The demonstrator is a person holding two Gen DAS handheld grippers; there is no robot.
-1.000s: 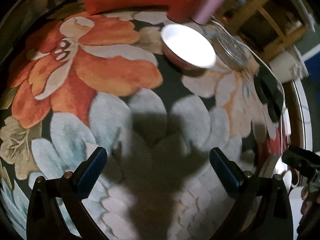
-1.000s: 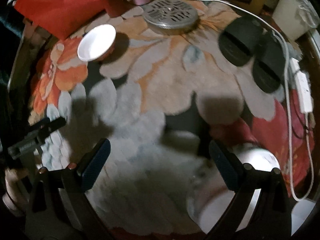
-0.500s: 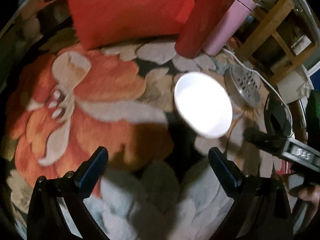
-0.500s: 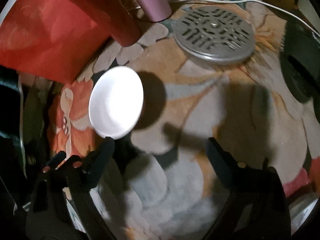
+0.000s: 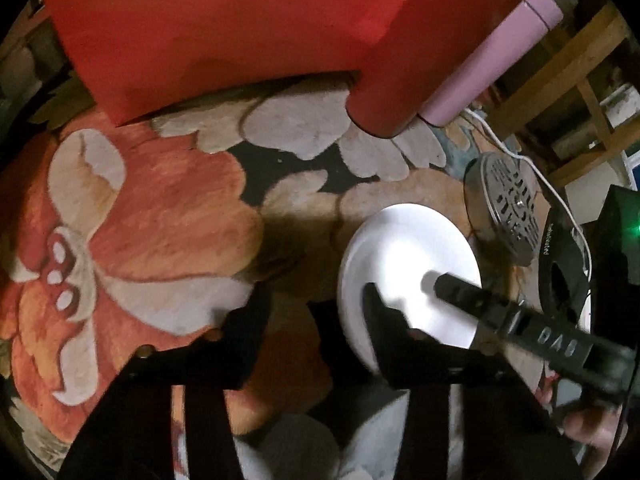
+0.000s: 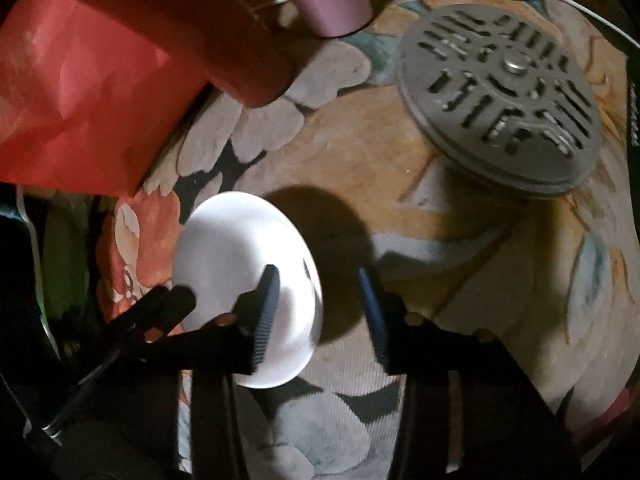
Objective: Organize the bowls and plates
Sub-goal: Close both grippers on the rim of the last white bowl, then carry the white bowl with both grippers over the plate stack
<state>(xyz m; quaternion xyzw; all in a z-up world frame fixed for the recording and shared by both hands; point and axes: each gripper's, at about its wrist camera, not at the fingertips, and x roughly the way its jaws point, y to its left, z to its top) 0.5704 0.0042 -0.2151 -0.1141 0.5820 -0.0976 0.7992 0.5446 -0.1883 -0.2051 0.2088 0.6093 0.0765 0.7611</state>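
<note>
The white bowl stands upright on the flowered worktop, in front of the red cylinder and the pink one, with the round metal grille just beside it. One second ago the bowl was far from both tools and small in both views. Half a second ago it was nearer, but nothing reached it. Now both tools are at its rim, from opposite sides.

The right tool is half open, much narrower than half a second ago. Its left finger is inside the bowl and its right finger is outside, so the wall of the bowl is between them. A gap is visible between the fingers and the wall, so I judge that it has not gripped yet.

The left tool has also become narrower than before. Its right finger lies over the near edge of the bowl and its left finger is over the worktop. I cannot tell whether it touches the rim, because the picture is blurred there. In the left wrist view one finger of the other tool reaches over the middle of the bowl.

For the task this means that the approach is finished and the grasp of the bowl is starting. The bowl is not yet lifted from the worktop.
</note>
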